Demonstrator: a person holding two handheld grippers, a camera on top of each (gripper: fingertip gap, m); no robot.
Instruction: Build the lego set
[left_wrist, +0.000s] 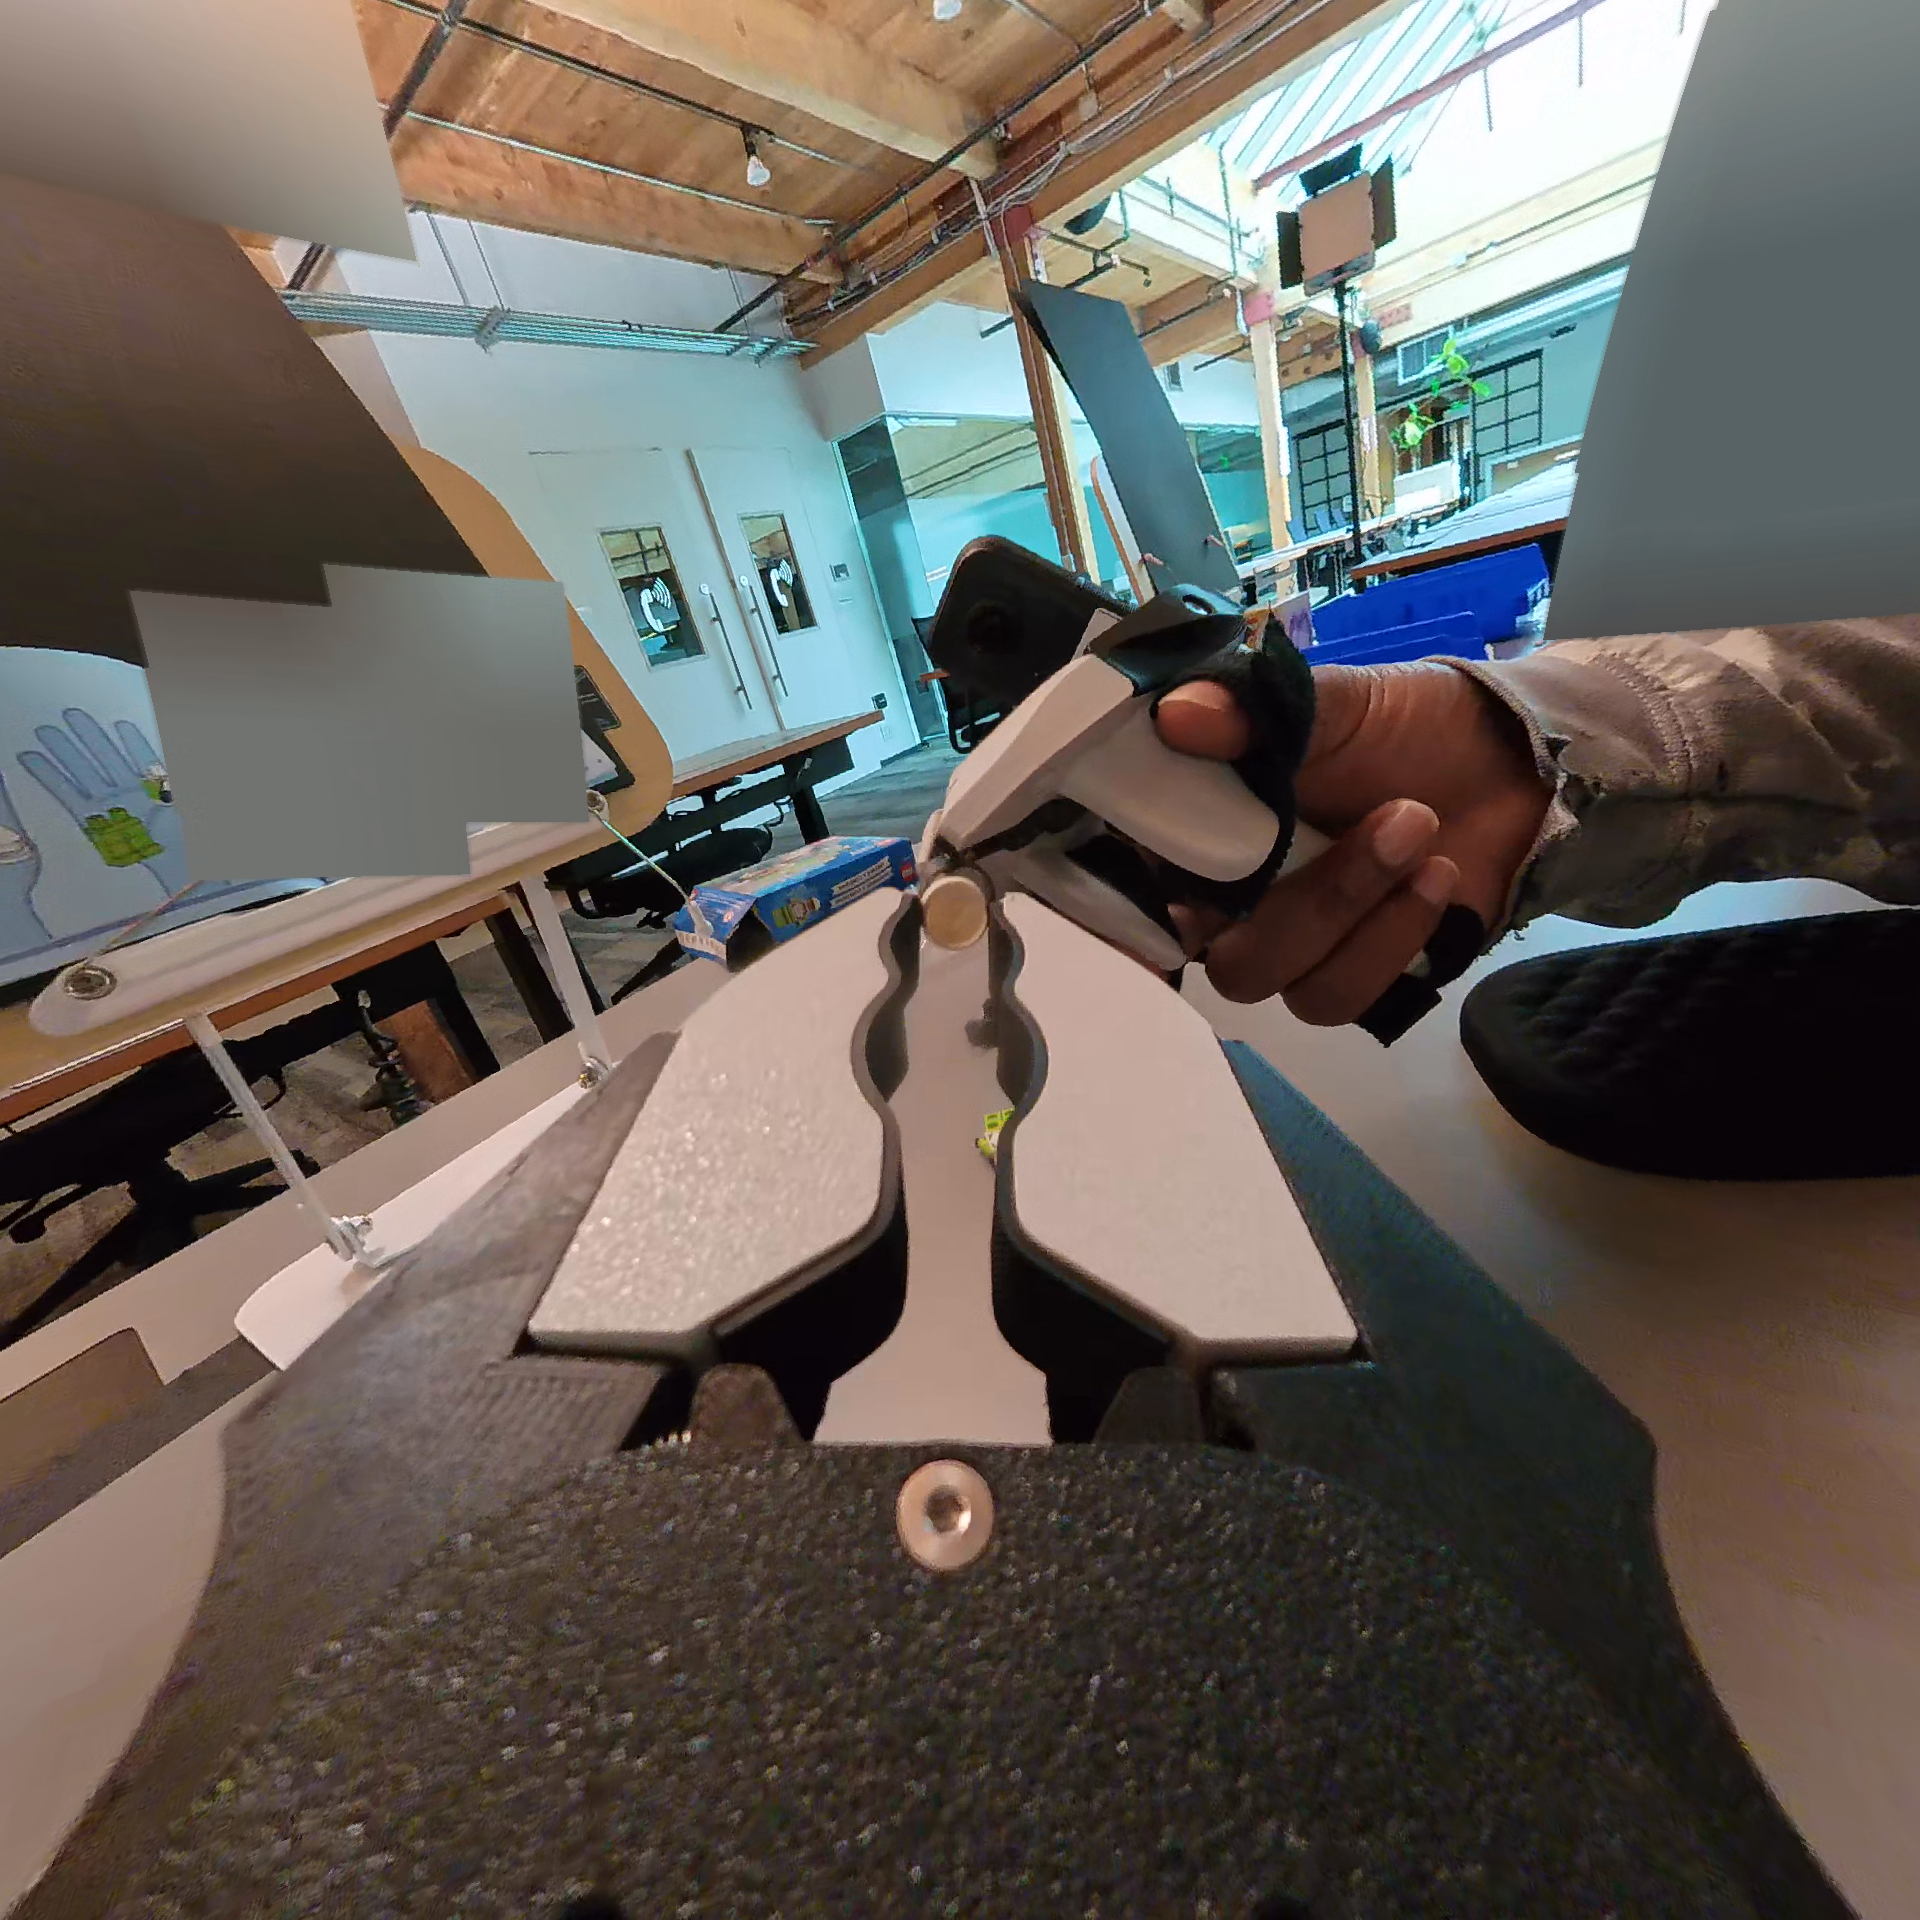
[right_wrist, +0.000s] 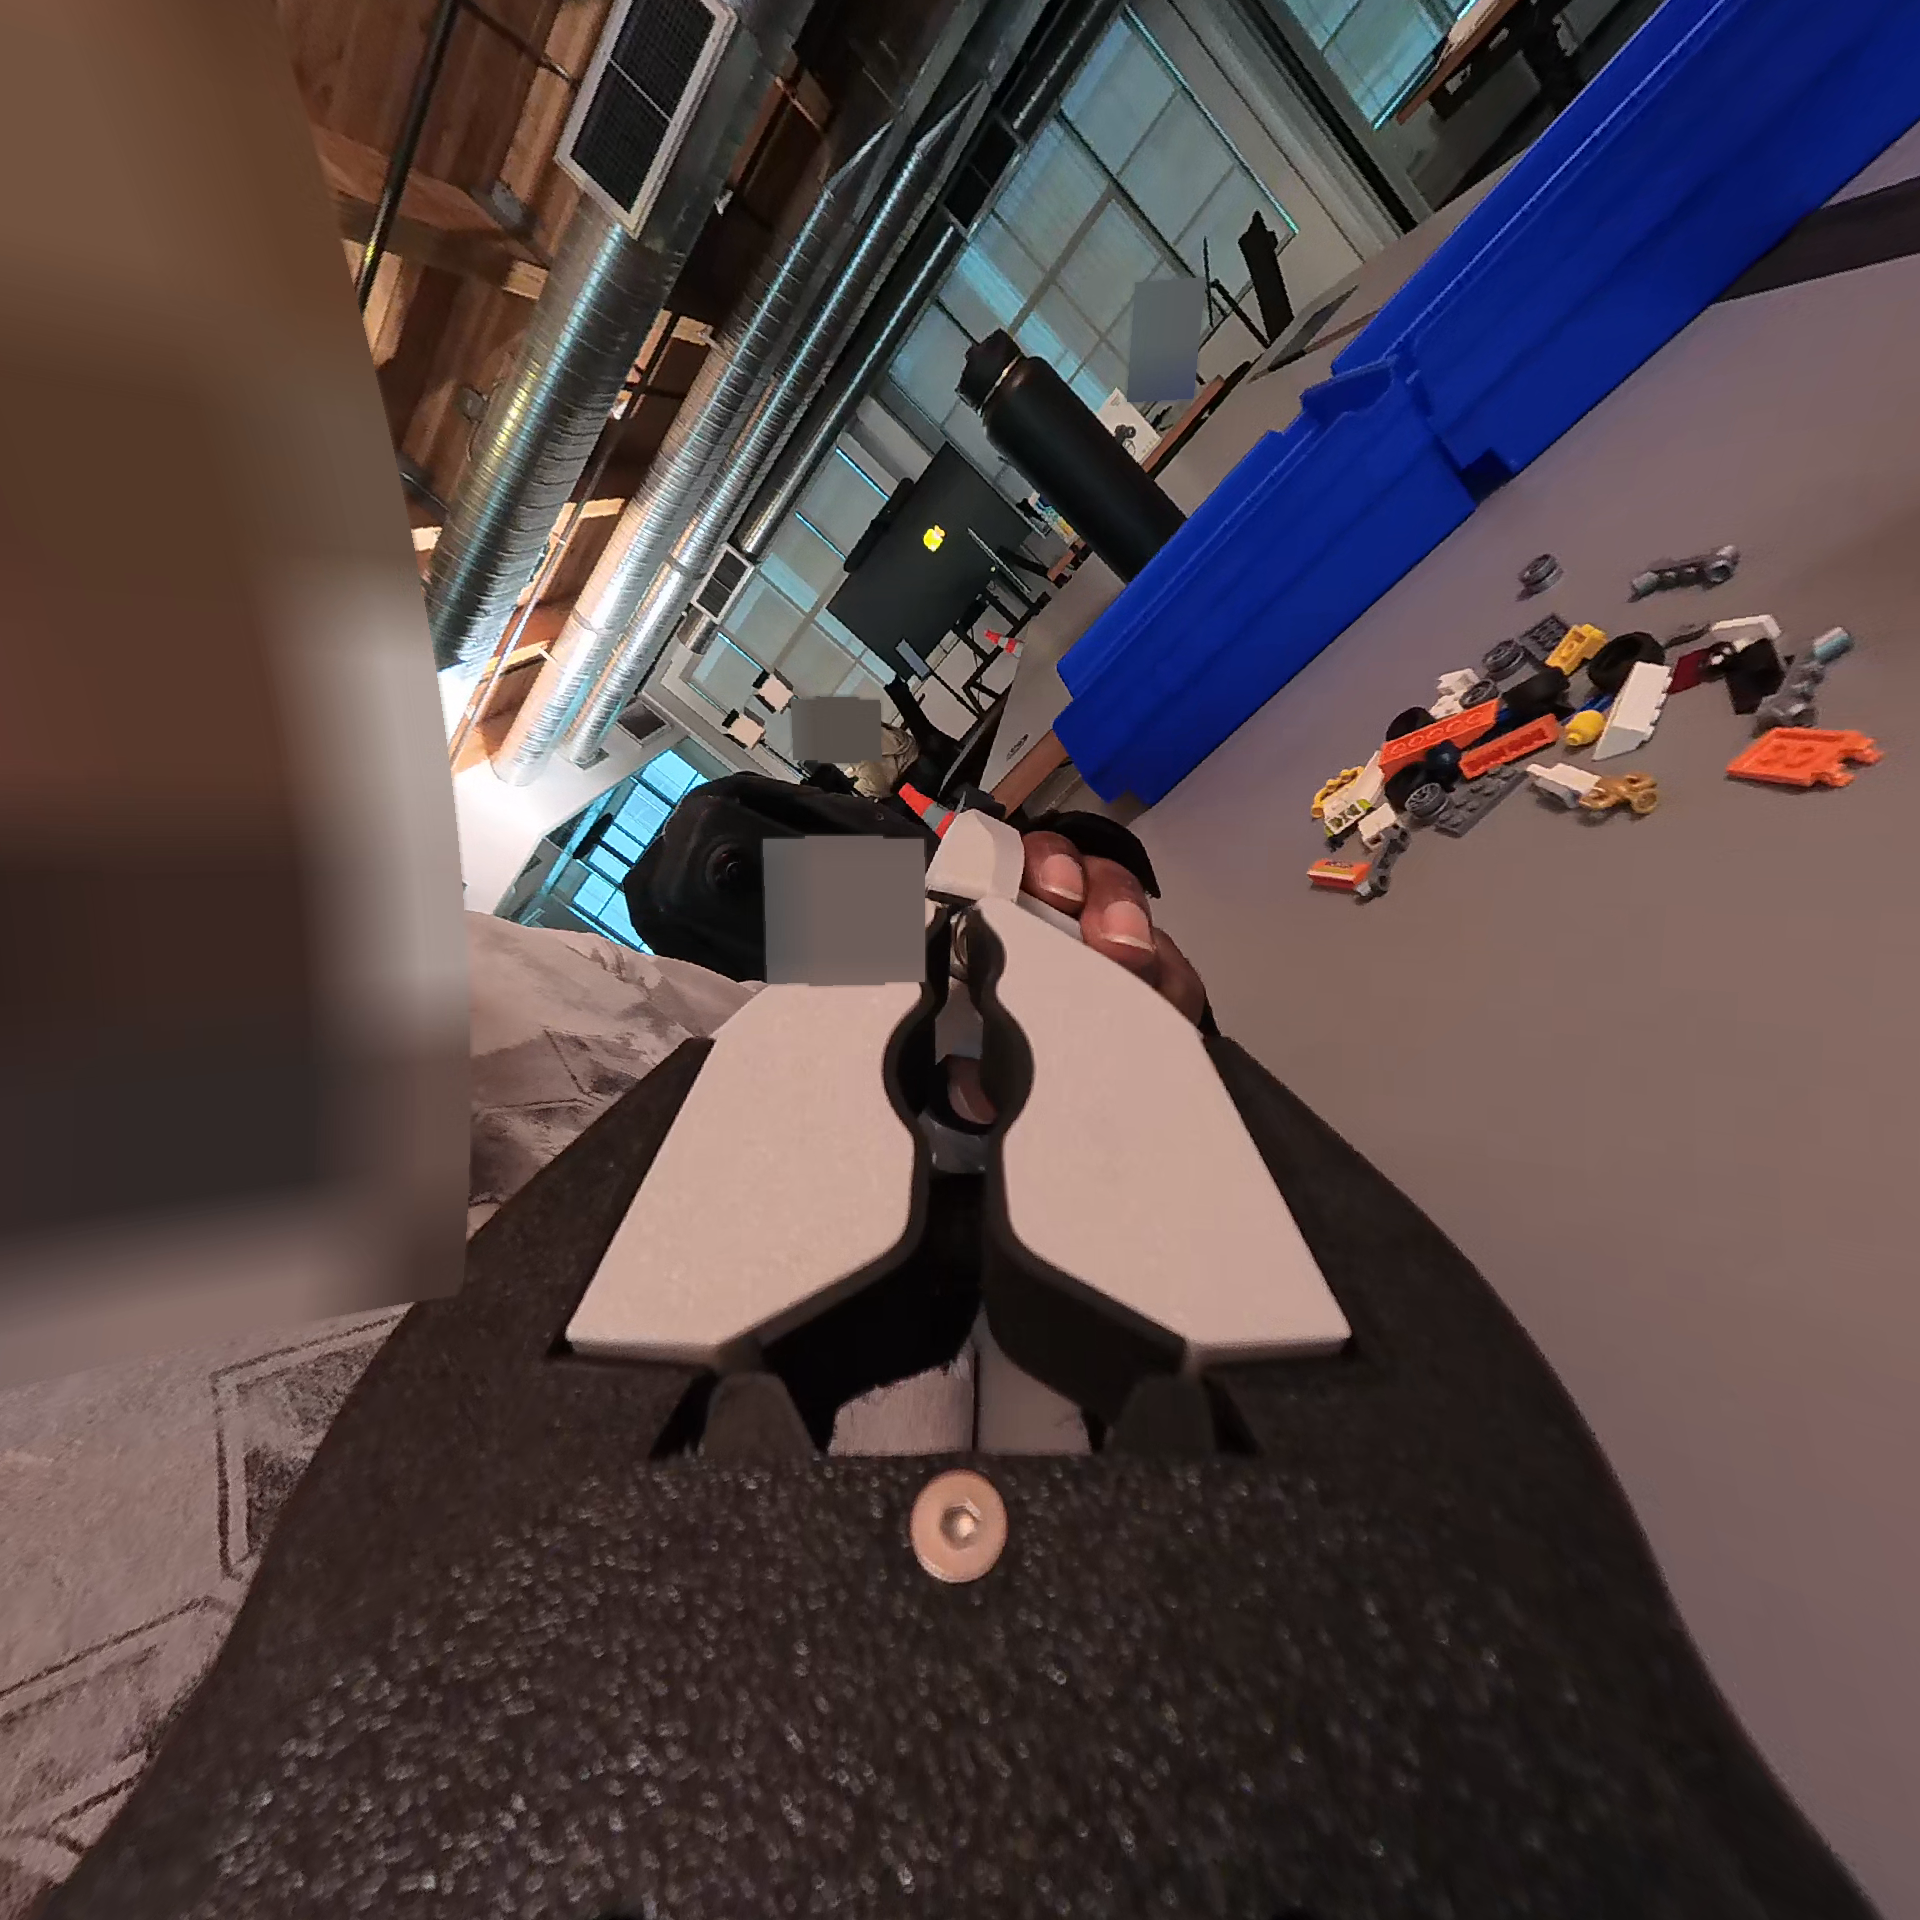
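- the two grippers are meeting tip to tip above the bench (left_wrist: 1662, 1351), most likely so that one can steady a small part while the other works on it.
- the left gripper (left_wrist: 951, 925) is holding a small round silver piece (left_wrist: 954, 912) at its very tips; its jaws are standing narrowly apart and closing on that piece only at the ends.
- the right gripper (left_wrist: 951, 847) is coming in from 2 o'clock in the left wrist view, its pointed tip touching or almost touching the silver piece; i am judging this as a fitting step, with something tiny being pressed on.
- in its own view the right gripper (right_wrist: 958, 935) is showing its jaws nearly together at the tips; whether they are pinching anything i cannot tell, the spot being too small and partly covered.
- the loose lego pile (right_wrist: 1579, 727) is lying on the bench at 2 o'clock in the right wrist view, well apart from the grippers; the build seems to be at an early stage.
- counted: two grippers, one silver piece, one pile of a couple of dozen bricks (orange, white, grey, yellow, black wheels), two blue bins (right_wrist: 1351, 540) beyond the pile at 1 o'clock, one lego box (left_wrist: 800, 899) at 11 o'clock of the left tips, one black bottle (right_wrist: 1070, 457).
- a tiny yellow-green bit (left_wrist: 992, 1132) is lying on the bench under the left jaws.
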